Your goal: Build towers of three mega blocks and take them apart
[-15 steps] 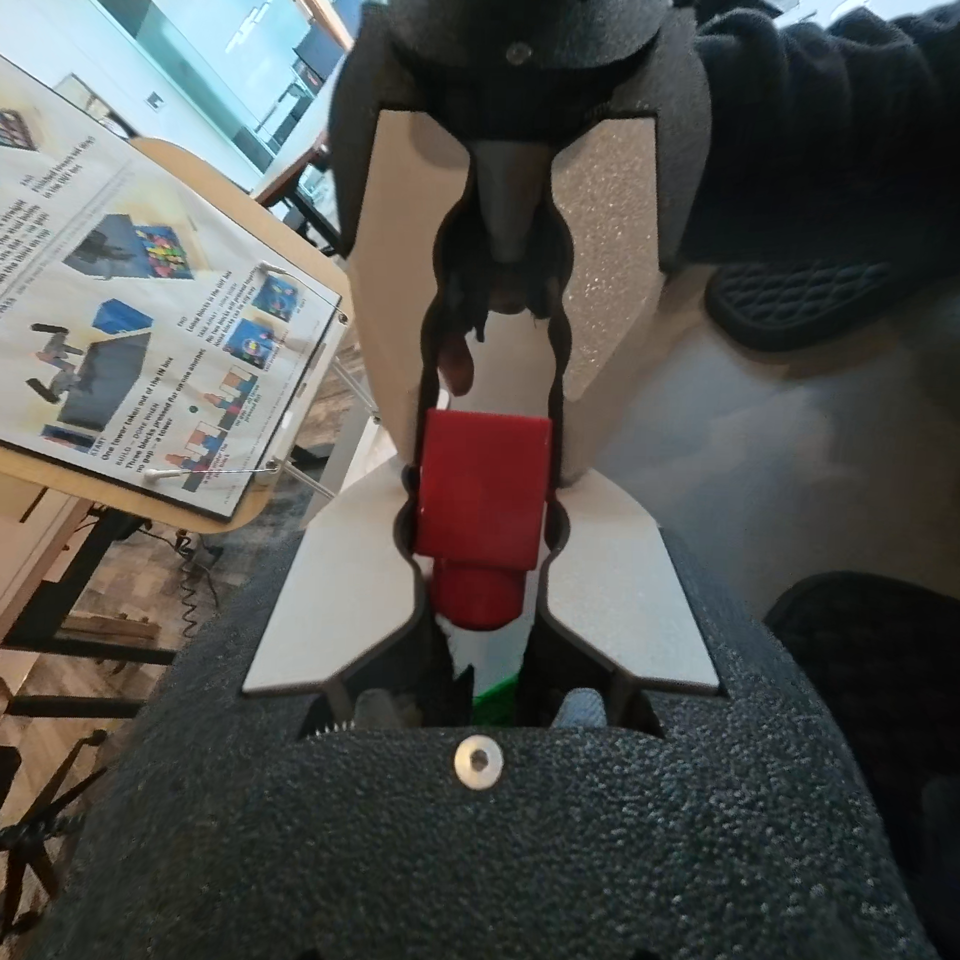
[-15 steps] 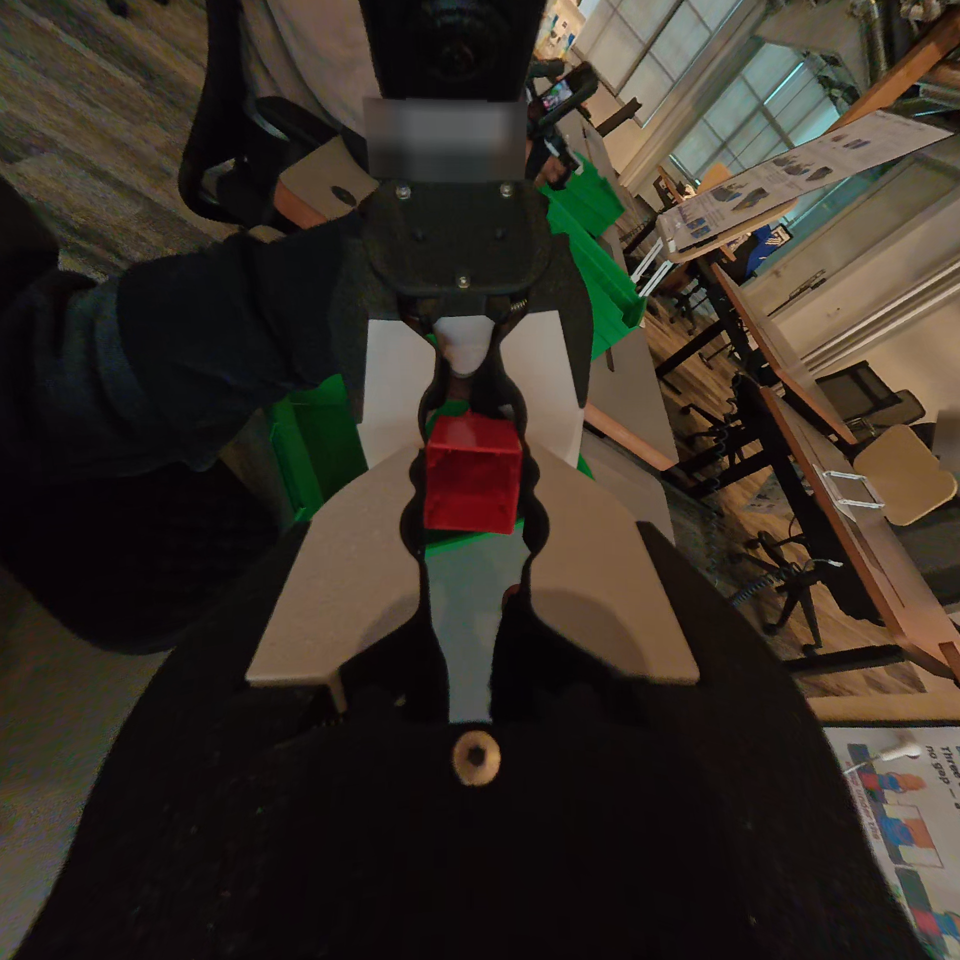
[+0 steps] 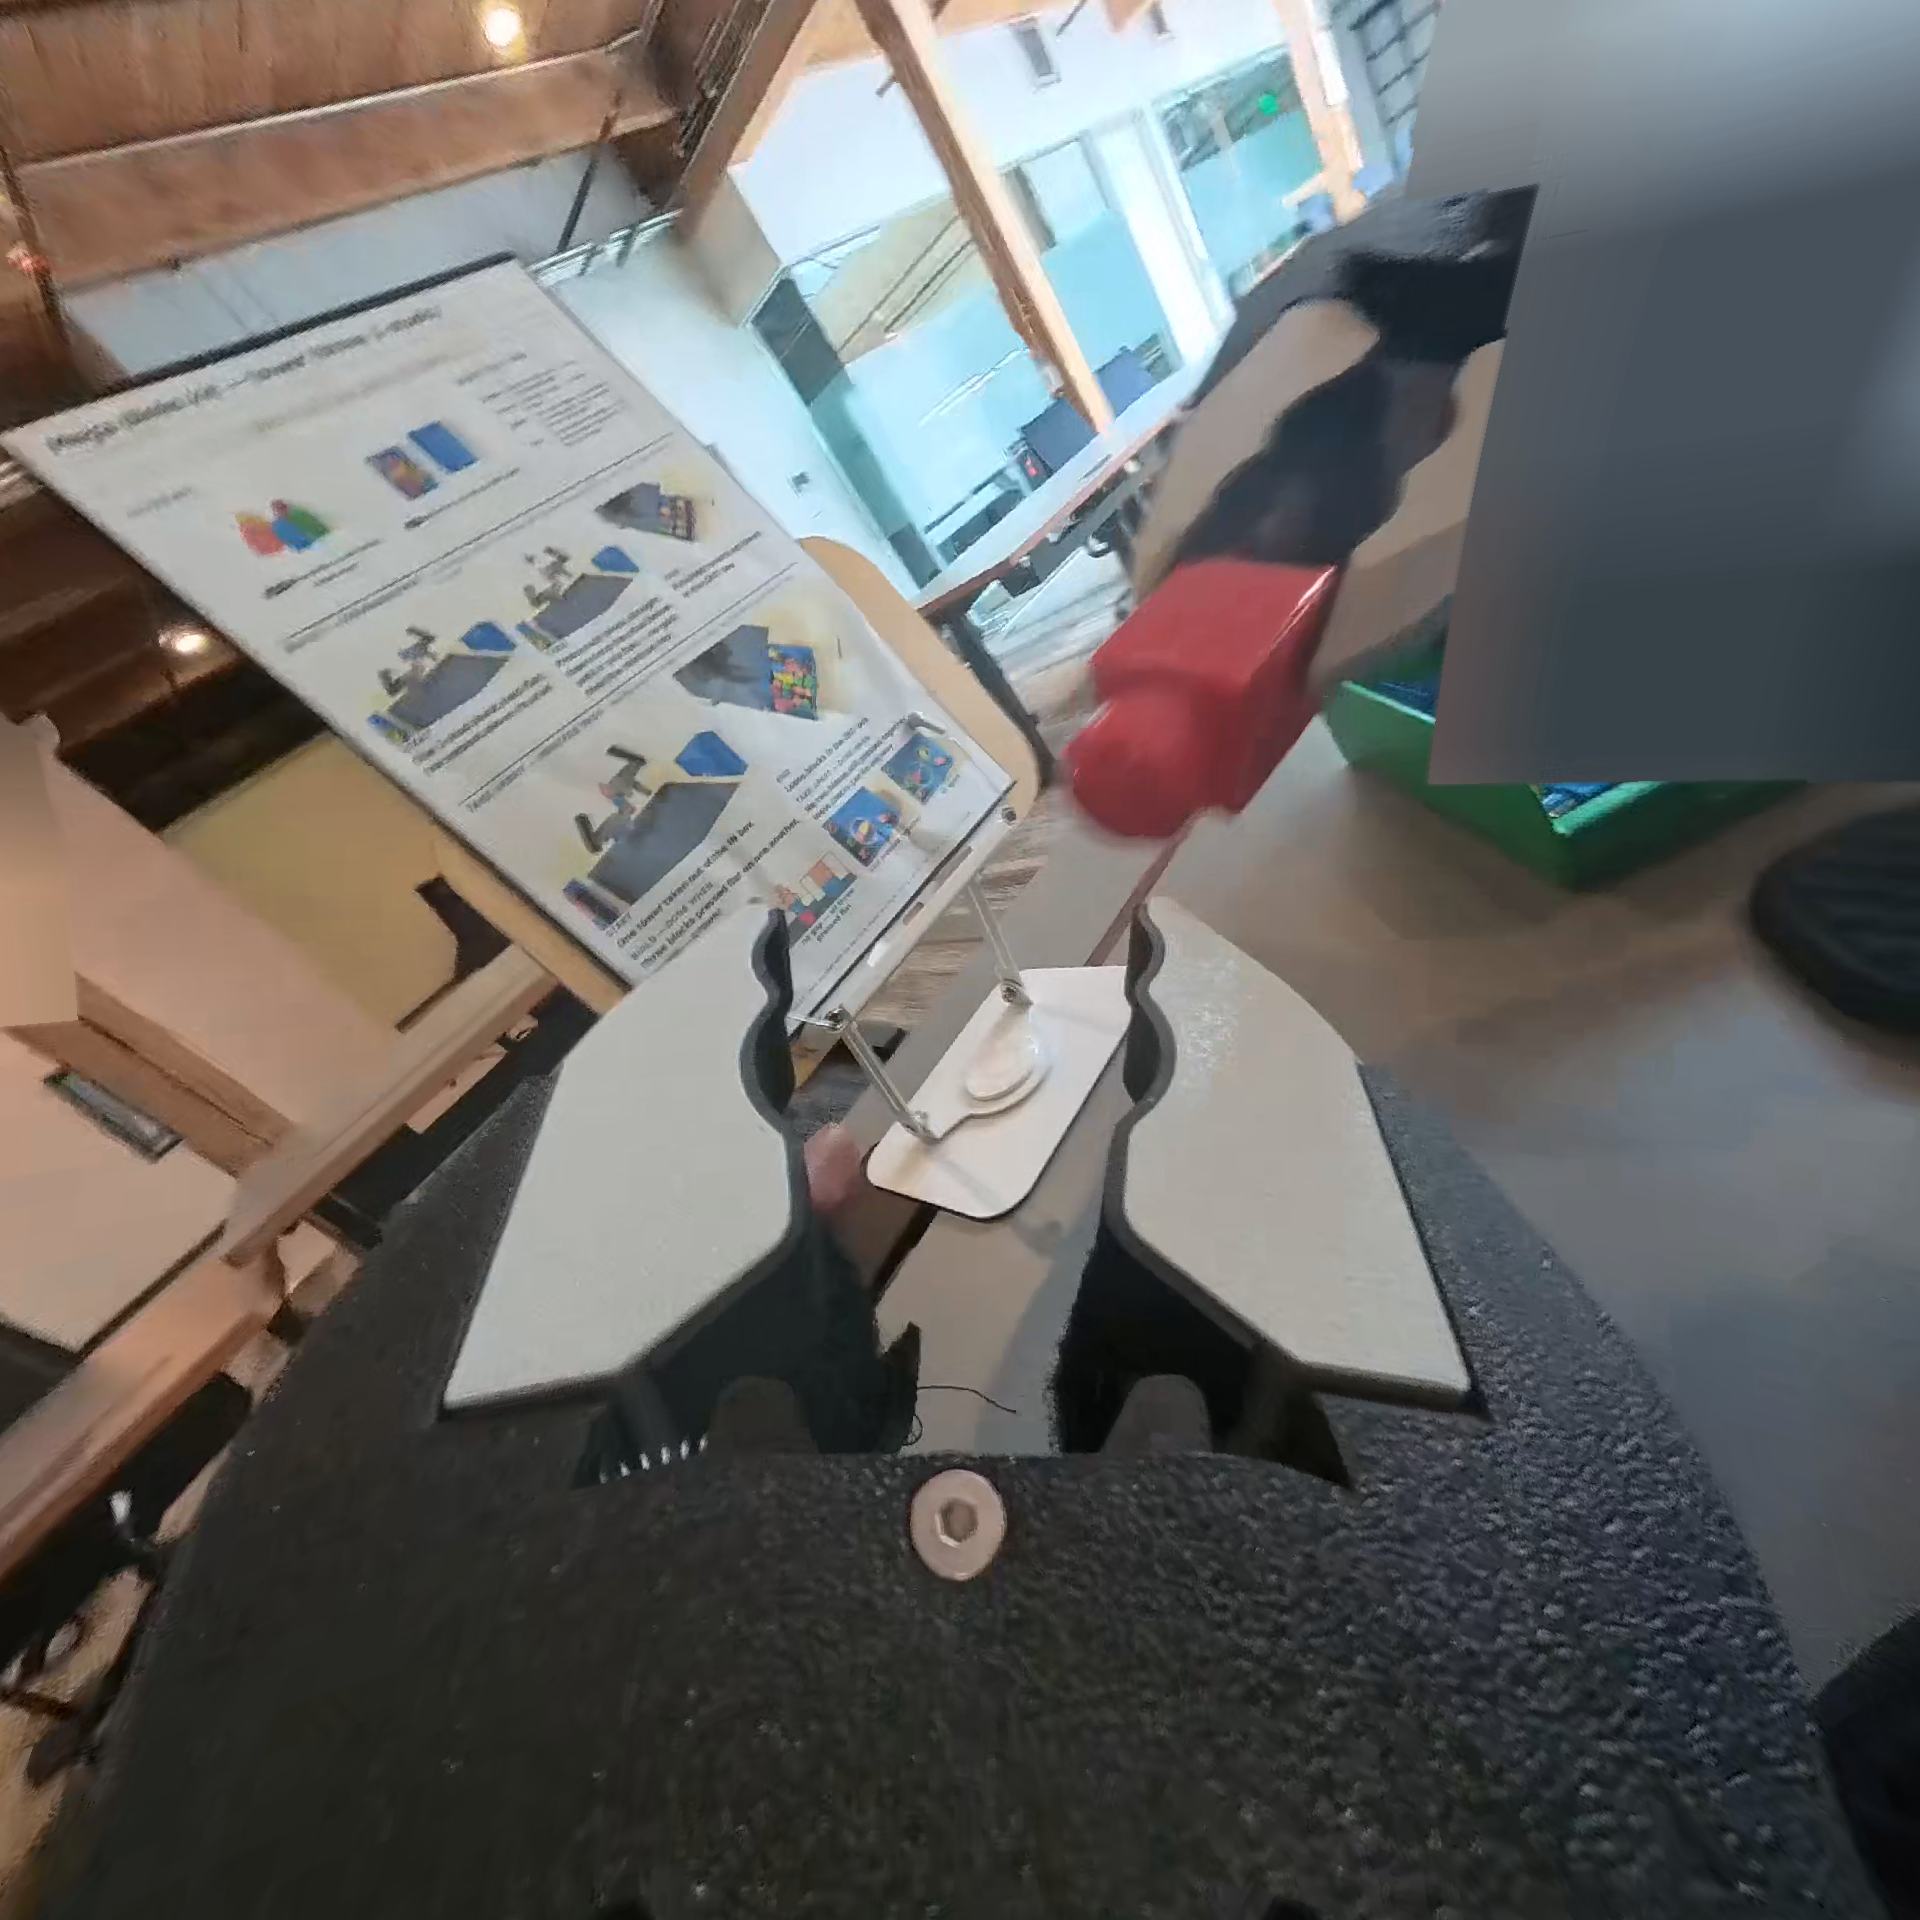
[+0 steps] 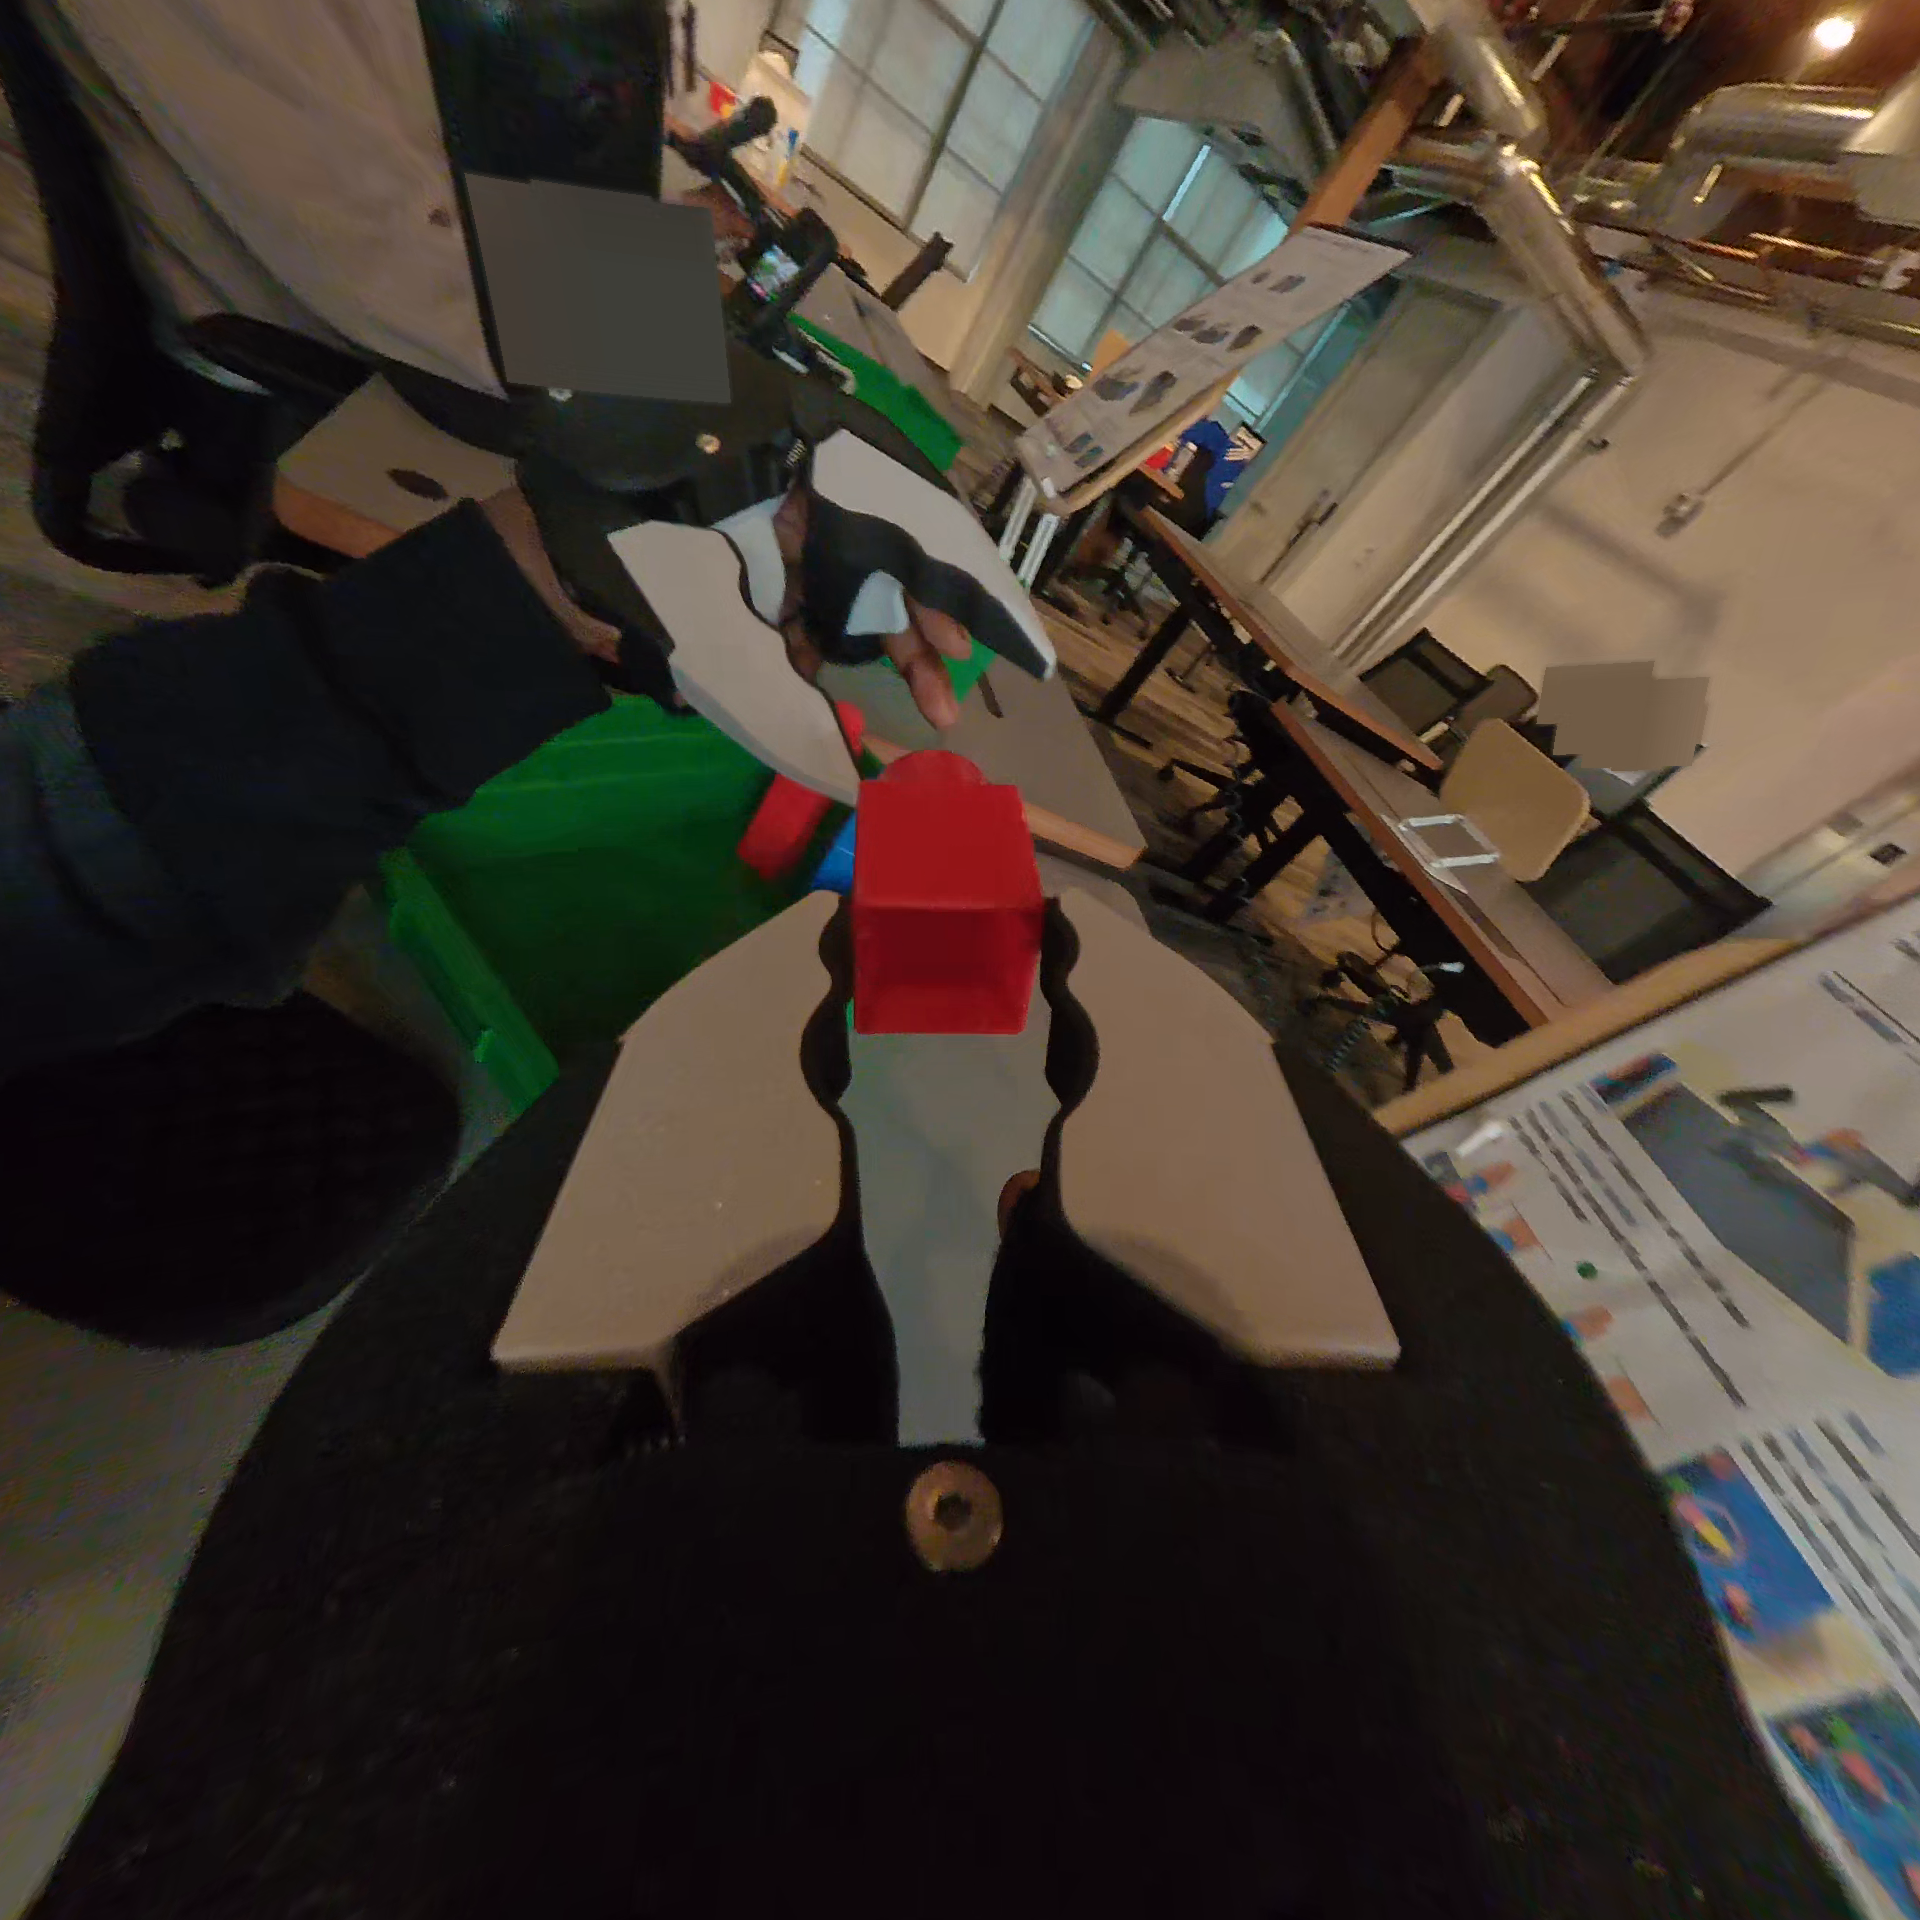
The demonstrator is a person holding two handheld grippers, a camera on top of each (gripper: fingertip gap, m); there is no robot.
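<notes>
Grey tabletop (image 3: 1351, 997) stretches under both tools, with long wooden desks and tall windows behind. Above it, the red block (image 4: 943, 914) sits clamped between the tips of the right gripper (image 4: 945, 940), its round stud pointing away from that camera and its hollow underside facing it. From the left wrist view the same red block (image 3: 1205, 691) shows up and to the right, held in the air with its stud aimed down and left, blurred.

Just beyond the block, the left gripper (image 4: 831, 665) hangs with its jaws parted and nothing between them; its lower fingertip comes close to the block's top corner, though I cannot tell whether they touch. In its own view the left gripper (image 3: 951, 997) stands spread wide, and only the table and a small white stand base (image 3: 997, 1101) show through the gap.

Behind and below the block lies a green bin (image 4: 582, 852) holding another red block (image 4: 784, 826) and a blue piece (image 4: 836, 868). An instruction sheet (image 3: 499, 623) leans on a tilted board at the left, and a second printed sheet (image 4: 1704, 1299) lies at the right edge.
</notes>
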